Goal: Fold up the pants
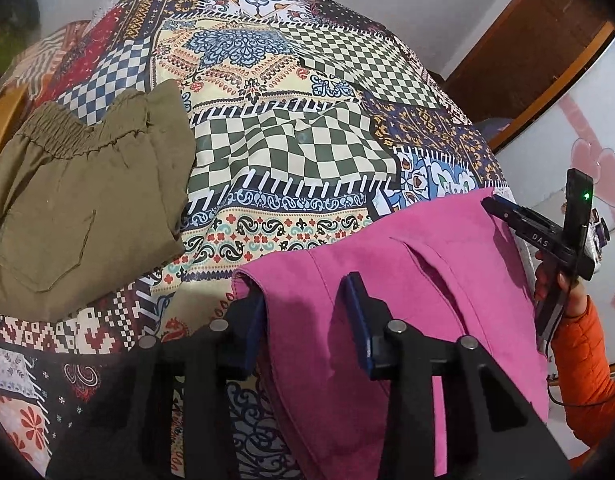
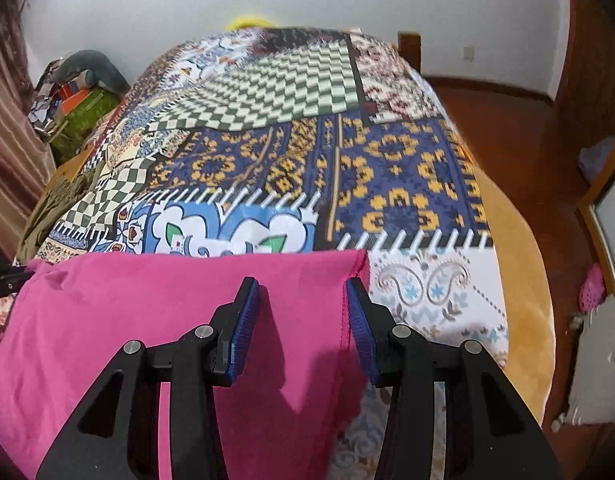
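1. Hand-held gripper on the left [image 1: 307, 320] has its blue-padded fingers spread wide astride the near left corner of the bright pink cotton pants [image 1: 407, 280]; nothing is pinched.
2. Its partner, the right hand-held gripper [image 2: 303, 320], is likewise spread, one finger over the pink cloth and the other at the pants' right hem edge, gripping nothing. From the left wrist view it shows at the far right corner of the pants, held in a hand with an orange sleeve.
3. These pink pants lie flat at the near edge of the surface, which is covered by a multicoloured patchwork-print cloth [image 2: 387, 168].
4. Judging by both tools poised at the two near corners, the step in hand looks like taking hold for a fold. The next move likely calls for closing both pairs of fingers on the cloth together, then carrying that edge evenly so the layers stay aligned.
5. Left of the pink pants and beyond them, a folded olive-green pair with an elastic waistband [image 1: 79, 196] sits apart.
6. Beyond the pants' far side stand a white wall and brown wooden panelling [image 2: 587, 80].
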`<action>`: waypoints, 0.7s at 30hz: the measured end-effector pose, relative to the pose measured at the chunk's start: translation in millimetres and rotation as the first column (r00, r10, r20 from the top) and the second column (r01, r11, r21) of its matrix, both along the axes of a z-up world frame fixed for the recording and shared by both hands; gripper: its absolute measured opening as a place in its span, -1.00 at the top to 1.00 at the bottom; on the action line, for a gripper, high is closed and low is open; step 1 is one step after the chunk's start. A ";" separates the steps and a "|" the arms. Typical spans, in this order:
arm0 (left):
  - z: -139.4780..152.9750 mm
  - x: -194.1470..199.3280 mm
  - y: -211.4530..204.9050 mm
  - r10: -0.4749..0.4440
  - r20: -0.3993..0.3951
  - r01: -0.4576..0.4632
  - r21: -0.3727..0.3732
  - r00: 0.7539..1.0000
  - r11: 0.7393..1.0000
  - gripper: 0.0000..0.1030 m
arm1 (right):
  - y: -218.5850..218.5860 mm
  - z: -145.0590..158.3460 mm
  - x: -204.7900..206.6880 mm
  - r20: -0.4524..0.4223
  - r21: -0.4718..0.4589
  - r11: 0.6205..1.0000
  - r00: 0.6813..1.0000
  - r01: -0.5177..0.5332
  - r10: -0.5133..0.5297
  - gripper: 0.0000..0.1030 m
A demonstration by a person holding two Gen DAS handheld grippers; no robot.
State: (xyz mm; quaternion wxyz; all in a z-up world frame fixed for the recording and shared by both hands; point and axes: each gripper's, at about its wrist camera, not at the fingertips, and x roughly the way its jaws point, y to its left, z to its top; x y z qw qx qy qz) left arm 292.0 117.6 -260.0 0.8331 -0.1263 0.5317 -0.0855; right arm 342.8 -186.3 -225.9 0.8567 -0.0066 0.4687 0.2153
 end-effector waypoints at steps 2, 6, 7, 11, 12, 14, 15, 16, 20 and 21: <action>0.1 -1.3 -2.6 -0.005 0.009 0.005 0.019 1.000 1.000 0.33 | 3.1 -1.4 -1.2 0.015 -0.018 1.000 1.000 0.000 0.000 0.28; 2.4 -2.5 -9.3 -0.021 0.034 0.018 0.059 0.999 0.998 0.47 | 5.7 -2.3 2.8 0.012 -0.031 1.000 1.000 -0.006 0.006 0.62; 3.5 -3.2 -10.9 -0.020 0.046 0.016 0.077 0.999 0.997 0.49 | 5.4 -2.5 3.8 0.010 -0.031 1.000 1.000 -0.004 0.004 0.72; 5.4 -5.8 -15.7 -0.024 0.069 0.016 0.116 0.997 0.993 0.60 | 7.7 -2.0 4.7 0.017 -0.032 0.999 1.000 -0.010 0.011 0.86; 6.0 -6.1 -16.1 -0.025 0.074 0.016 0.122 0.997 0.992 0.64 | 8.9 -1.0 3.6 0.028 -0.039 0.999 1.000 -0.012 0.013 0.89; 8.0 -7.0 -16.0 -0.026 0.083 0.015 0.128 0.996 0.992 0.67 | 10.6 2.1 0.9 0.053 -0.052 0.999 0.998 -0.014 0.017 0.91; 8.9 -7.1 -15.8 -0.026 0.087 0.014 0.131 0.996 0.991 0.70 | 10.7 4.5 -0.5 0.070 -0.054 0.998 0.997 -0.013 0.017 0.92; 10.7 -7.8 -15.8 -0.027 0.093 0.014 0.135 0.995 0.991 0.72 | 10.2 7.1 -1.5 0.085 -0.055 0.998 0.996 -0.011 0.015 0.92; 20.8 -13.5 -16.3 -0.030 0.131 0.008 0.162 0.991 0.987 0.75 | 4.9 16.4 -1.8 0.127 -0.044 0.999 0.992 0.009 -0.003 0.94; 21.5 -14.0 -16.2 -0.030 0.134 0.006 0.170 0.991 0.985 0.75 | 2.7 17.8 -0.9 0.136 -0.044 0.999 0.991 0.019 -0.013 0.94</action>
